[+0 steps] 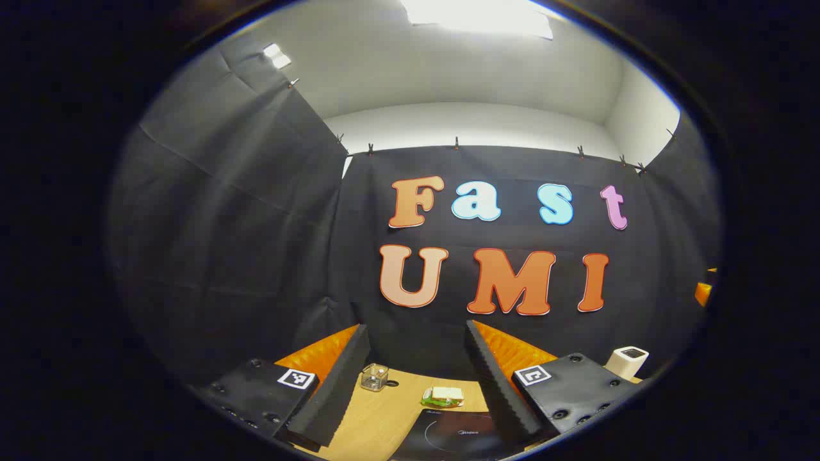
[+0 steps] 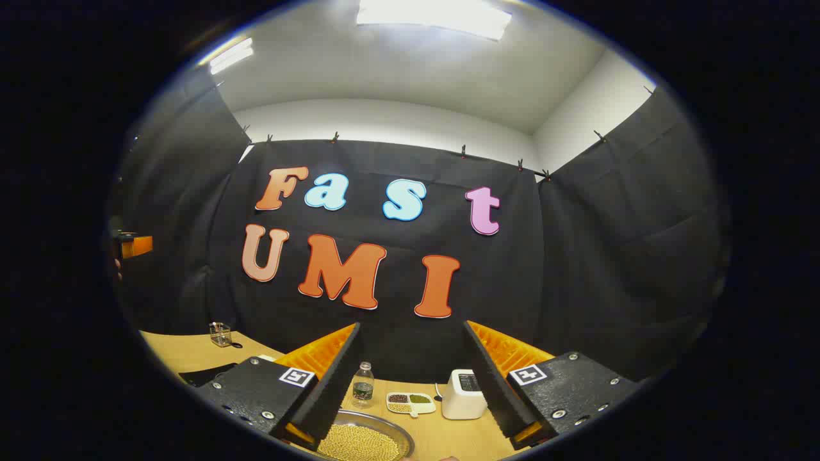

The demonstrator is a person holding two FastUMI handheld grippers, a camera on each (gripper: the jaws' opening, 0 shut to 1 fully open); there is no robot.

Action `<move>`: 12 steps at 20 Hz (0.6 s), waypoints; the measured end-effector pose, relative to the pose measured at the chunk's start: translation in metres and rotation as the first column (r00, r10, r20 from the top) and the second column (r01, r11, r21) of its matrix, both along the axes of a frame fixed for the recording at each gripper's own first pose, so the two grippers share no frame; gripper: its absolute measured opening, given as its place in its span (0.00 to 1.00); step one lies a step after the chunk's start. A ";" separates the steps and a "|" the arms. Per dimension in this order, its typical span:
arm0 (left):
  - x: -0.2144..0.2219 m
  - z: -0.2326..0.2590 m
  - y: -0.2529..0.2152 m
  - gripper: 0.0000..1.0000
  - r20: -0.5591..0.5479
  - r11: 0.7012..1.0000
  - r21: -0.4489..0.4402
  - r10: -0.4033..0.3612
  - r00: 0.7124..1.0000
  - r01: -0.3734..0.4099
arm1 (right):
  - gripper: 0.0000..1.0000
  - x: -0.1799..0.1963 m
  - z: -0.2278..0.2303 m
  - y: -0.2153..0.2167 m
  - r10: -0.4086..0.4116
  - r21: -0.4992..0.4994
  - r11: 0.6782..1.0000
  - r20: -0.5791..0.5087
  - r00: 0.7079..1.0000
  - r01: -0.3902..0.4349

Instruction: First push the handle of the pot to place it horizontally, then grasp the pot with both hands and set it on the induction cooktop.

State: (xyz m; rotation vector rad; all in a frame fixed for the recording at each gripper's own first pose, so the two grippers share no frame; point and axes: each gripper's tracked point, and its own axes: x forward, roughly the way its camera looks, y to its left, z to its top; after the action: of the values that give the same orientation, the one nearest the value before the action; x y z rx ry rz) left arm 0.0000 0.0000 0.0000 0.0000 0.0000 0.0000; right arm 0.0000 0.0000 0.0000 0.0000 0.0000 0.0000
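At 6 o'clock in the left gripper view, left gripper [image 1: 416, 384] points forward over the wooden table [image 1: 371, 419], fingers spread wide apart, nothing between them. Induction cooktop [image 1: 458, 438] lies dark and flat on the table just under and ahead of the fingers, toward 5 o'clock. Small glass jar [image 1: 375, 376] stands upright near the inner edge of the left-hand finger; a green-and-white packet [image 1: 443, 397] lies beyond the cooktop's far edge, apart from the jar. White box-shaped appliance [image 1: 626, 362] at 4 o'clock, near the black cloth wall.

Right gripper view: right gripper [image 2: 413, 384] also held with fingers wide apart, clamped on nothing. Pot [image 2: 362, 438] sits at 6 o'clock between and below the fingers, a shallow metal vessel filled with yellowish beans; its handle cannot be made out. Beyond it: a clear bottle [image 2: 363, 384] upright, a small divided dish [image 2: 410, 402] of grains, the white appliance again to the right of the dish. Far off at 8 o'clock, the glass jar and a dark corner of the cooktop, well apart from the pot
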 end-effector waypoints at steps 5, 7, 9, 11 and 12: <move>0.000 0.016 -0.024 0.97 0.043 0.999 -0.006 -0.054 0.998 0.054 | 0.95 -0.007 0.011 0.008 0.009 -0.010 1.000 0.024 1.000 -0.009; -0.002 0.020 -0.029 0.97 0.052 0.998 -0.012 -0.068 0.996 0.069 | 0.95 -0.009 0.009 0.011 0.022 -0.004 1.000 0.014 1.000 -0.022; -0.002 0.025 -0.033 1.00 0.060 0.997 -0.015 -0.074 0.995 0.075 | 0.95 -0.011 0.008 0.014 0.040 -0.009 0.999 0.004 0.999 -0.040; 0.000 0.027 -0.042 1.00 0.055 0.996 -0.013 -0.092 0.994 0.092 | 0.95 -0.012 0.011 0.016 0.051 -0.012 0.999 0.001 0.999 -0.051; 0.002 0.028 -0.045 1.00 0.048 0.995 -0.015 -0.100 0.994 0.101 | 0.95 -0.012 0.014 0.018 0.056 -0.009 0.998 0.002 0.998 -0.056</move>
State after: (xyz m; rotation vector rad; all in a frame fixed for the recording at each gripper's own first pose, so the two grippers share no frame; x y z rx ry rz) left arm 0.0016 -0.0446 0.0283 -0.0170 -0.0471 -0.1009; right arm -0.0119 0.0177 0.0138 -0.0094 -0.0027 0.0557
